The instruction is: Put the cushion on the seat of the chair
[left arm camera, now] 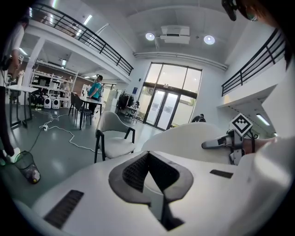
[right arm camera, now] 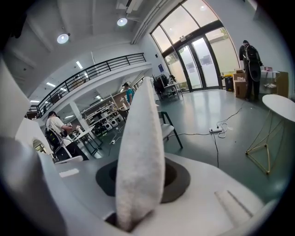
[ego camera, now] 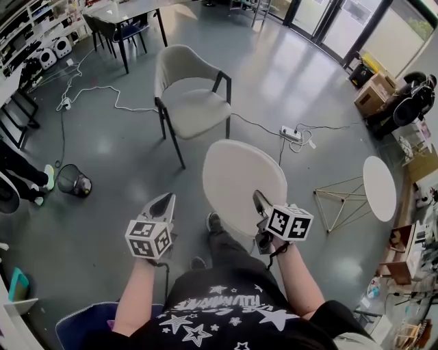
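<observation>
A round white cushion (ego camera: 243,178) hangs on edge in front of me, its near rim pinched by my right gripper (ego camera: 260,202), which is shut on it. In the right gripper view the cushion (right arm camera: 138,156) stands edge-on between the jaws of that gripper (right arm camera: 138,184). The chair (ego camera: 195,102), with a beige seat and black legs, stands empty on the floor just beyond the cushion. My left gripper (ego camera: 164,203) hovers to the cushion's left, apart from it, jaws together and holding nothing. From the left gripper (left arm camera: 147,177) I see the chair (left arm camera: 113,138), the cushion (left arm camera: 193,138) and the right gripper (left arm camera: 221,144).
A black wire wastebasket (ego camera: 72,181) stands on the floor at left. A power strip (ego camera: 291,133) and white cables lie right of the chair. A small round white table (ego camera: 378,188) and a gold wire frame (ego camera: 339,202) are at right. A dark table (ego camera: 123,14) is at the back.
</observation>
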A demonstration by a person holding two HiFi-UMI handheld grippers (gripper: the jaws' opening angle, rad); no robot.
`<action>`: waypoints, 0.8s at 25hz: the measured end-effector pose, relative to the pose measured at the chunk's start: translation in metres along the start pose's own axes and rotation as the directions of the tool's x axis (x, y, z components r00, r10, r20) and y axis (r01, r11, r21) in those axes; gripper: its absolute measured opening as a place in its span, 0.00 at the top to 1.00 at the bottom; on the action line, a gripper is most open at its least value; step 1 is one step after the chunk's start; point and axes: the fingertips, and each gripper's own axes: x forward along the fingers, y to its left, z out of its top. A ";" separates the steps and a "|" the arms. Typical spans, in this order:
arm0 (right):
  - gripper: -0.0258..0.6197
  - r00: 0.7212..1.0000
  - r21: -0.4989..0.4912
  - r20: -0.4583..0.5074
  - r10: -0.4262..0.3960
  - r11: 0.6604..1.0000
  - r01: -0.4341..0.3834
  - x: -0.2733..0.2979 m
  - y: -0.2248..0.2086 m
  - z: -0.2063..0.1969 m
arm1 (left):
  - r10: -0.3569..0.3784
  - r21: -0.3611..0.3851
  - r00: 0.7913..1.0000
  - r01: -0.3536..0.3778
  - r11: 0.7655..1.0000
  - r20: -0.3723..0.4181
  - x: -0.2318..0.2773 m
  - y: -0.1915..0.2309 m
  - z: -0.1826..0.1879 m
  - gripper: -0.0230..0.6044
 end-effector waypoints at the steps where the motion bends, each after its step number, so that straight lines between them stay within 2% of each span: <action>1: 0.86 1.000 0.004 -0.002 0.003 1.000 -0.003 0.007 0.000 0.004 | 0.001 0.000 1.000 -0.001 1.000 -0.001 0.002 0.003 0.002 0.95; 6: 0.85 0.999 0.004 -0.022 0.044 0.999 -0.044 0.046 0.004 0.024 | -0.039 0.015 0.999 0.039 0.999 0.005 0.014 0.009 0.013 0.95; 11: 0.85 0.996 -0.007 -0.048 0.075 0.997 -0.076 0.092 -0.003 0.055 | 0.009 0.004 1.000 -0.009 1.000 0.000 0.050 0.031 0.031 0.95; 16: 0.85 0.994 0.007 -0.049 0.095 0.995 -0.095 0.129 -0.020 0.092 | 0.004 0.022 1.000 -0.003 1.000 -0.025 0.093 0.035 0.048 0.95; 20: 0.85 0.991 0.018 -0.051 0.125 0.992 -0.124 0.156 -0.028 0.119 | 0.025 0.015 1.000 -0.025 1.000 -0.011 0.121 0.042 0.072 0.95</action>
